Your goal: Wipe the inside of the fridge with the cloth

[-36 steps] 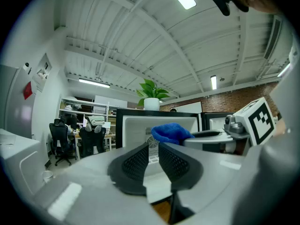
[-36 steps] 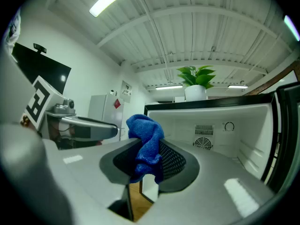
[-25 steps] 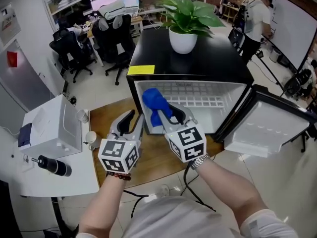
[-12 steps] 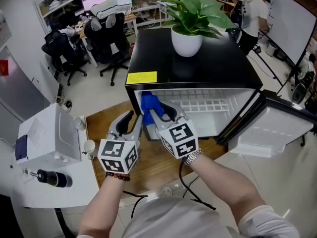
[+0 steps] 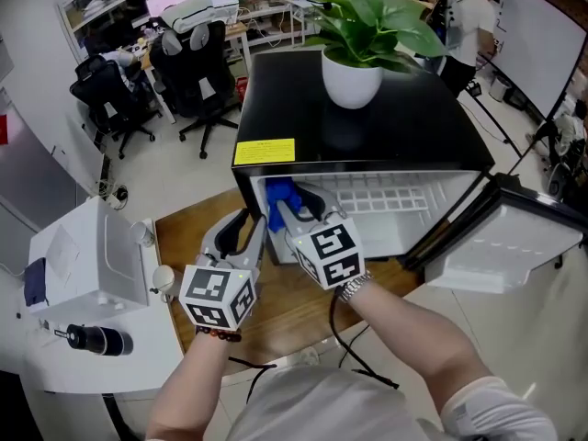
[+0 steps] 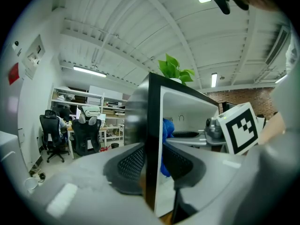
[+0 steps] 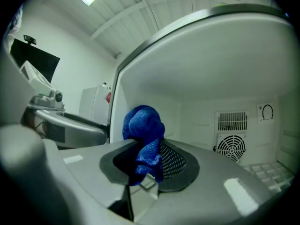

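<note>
A black mini fridge (image 5: 413,127) stands with its door (image 5: 501,237) swung open to the right. Its white inside (image 7: 211,78) has a round fan grille (image 7: 231,146) on the back wall. My right gripper (image 5: 294,211) reaches into the opening at its left side and is shut on a bunched blue cloth (image 5: 278,196). The cloth (image 7: 143,125) bulges above that gripper (image 7: 149,165), close to the fridge's left inner wall. My left gripper (image 5: 241,237) stays outside by the fridge's lower left front corner, open. The fridge's black front edge (image 6: 153,125) lines up between the jaws of the left gripper (image 6: 152,161).
A potted plant (image 5: 358,35) sits on the fridge top, and a yellow label (image 5: 264,151) marks its front left. A wooden board (image 5: 285,306) lies under the fridge. A white box (image 5: 87,260), a black cylinder (image 5: 96,340) and a cup (image 5: 163,276) are at left. Office chairs (image 5: 197,62) and a person (image 5: 469,26) are behind.
My right gripper has carried the cloth from the front of the opening deeper in, toward the left wall. My left gripper has edged closer to the fridge's left front corner.
</note>
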`<state>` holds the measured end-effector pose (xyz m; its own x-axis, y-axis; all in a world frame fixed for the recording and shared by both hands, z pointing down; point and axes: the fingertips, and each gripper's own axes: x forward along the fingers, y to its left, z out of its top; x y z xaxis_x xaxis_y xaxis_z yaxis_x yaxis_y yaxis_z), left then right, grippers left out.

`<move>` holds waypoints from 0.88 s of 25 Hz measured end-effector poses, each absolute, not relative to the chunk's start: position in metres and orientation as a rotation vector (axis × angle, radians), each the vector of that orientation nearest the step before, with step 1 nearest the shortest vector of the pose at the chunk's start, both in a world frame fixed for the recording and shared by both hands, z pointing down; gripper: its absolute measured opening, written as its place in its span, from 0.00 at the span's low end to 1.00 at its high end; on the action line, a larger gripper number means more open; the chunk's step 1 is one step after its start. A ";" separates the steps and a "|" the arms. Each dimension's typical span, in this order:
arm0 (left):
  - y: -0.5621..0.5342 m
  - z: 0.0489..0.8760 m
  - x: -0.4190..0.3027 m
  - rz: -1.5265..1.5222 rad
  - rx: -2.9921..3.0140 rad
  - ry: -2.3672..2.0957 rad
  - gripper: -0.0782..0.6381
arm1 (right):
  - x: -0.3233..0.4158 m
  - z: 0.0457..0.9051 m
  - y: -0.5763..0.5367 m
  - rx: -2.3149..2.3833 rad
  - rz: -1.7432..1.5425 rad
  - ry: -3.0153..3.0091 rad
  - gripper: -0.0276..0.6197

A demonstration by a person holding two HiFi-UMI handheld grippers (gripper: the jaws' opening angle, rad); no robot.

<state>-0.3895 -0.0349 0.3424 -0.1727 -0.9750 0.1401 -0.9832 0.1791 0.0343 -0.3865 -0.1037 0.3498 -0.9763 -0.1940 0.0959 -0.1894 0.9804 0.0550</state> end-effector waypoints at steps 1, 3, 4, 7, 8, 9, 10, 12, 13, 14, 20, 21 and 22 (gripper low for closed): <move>-0.036 0.343 -0.390 0.096 1.934 -2.307 0.27 | -0.388 0.350 -0.106 0.299 -0.071 -3.023 0.21; -0.037 0.343 -0.390 0.094 1.940 -2.302 0.27 | -0.392 0.351 -0.111 0.311 -0.075 -3.017 0.21; -0.037 0.343 -0.390 0.093 1.941 -2.301 0.27 | -0.394 0.351 -0.114 0.316 -0.079 -3.014 0.21; -0.037 0.344 -0.391 0.096 1.943 -2.304 0.27 | -0.401 0.352 -0.121 0.330 -0.087 -3.004 0.21; -0.038 0.344 -0.392 0.096 1.943 -2.305 0.27 | -0.403 0.352 -0.123 0.335 -0.089 -3.000 0.21; -0.038 0.344 -0.392 0.095 1.945 -2.303 0.27 | -0.405 0.353 -0.126 0.340 -0.092 -2.995 0.21; -0.039 0.344 -0.393 0.091 1.947 -2.300 0.27 | -0.407 0.354 -0.129 0.347 -0.095 -2.989 0.21; -0.040 0.345 -0.393 0.082 1.954 -2.293 0.27 | -0.411 0.355 -0.134 0.359 -0.092 -2.977 0.21; -0.040 0.345 -0.393 0.077 1.958 -2.290 0.27 | -0.413 0.356 -0.137 0.365 -0.090 -2.970 0.21; -0.040 0.345 -0.392 0.073 1.960 -2.287 0.27 | -0.415 0.357 -0.140 0.372 -0.090 -2.964 0.21; -0.040 0.345 -0.392 0.060 1.966 -2.283 0.27 | -0.424 0.360 -0.153 0.400 -0.098 -2.941 0.21; -0.040 0.345 -0.392 0.059 1.966 -2.284 0.27 | -0.425 0.360 -0.154 0.405 -0.103 -2.937 0.21; -0.040 0.345 -0.392 0.059 1.966 -2.284 0.28 | -0.426 0.359 -0.156 0.410 -0.106 -2.933 0.21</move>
<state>-0.3918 -0.0400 0.3446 -0.1446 -0.9820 0.1217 -0.9869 0.1520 0.0534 -0.4261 -0.1560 0.3594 -0.9461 -0.2782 0.1657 -0.2655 0.9594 0.0949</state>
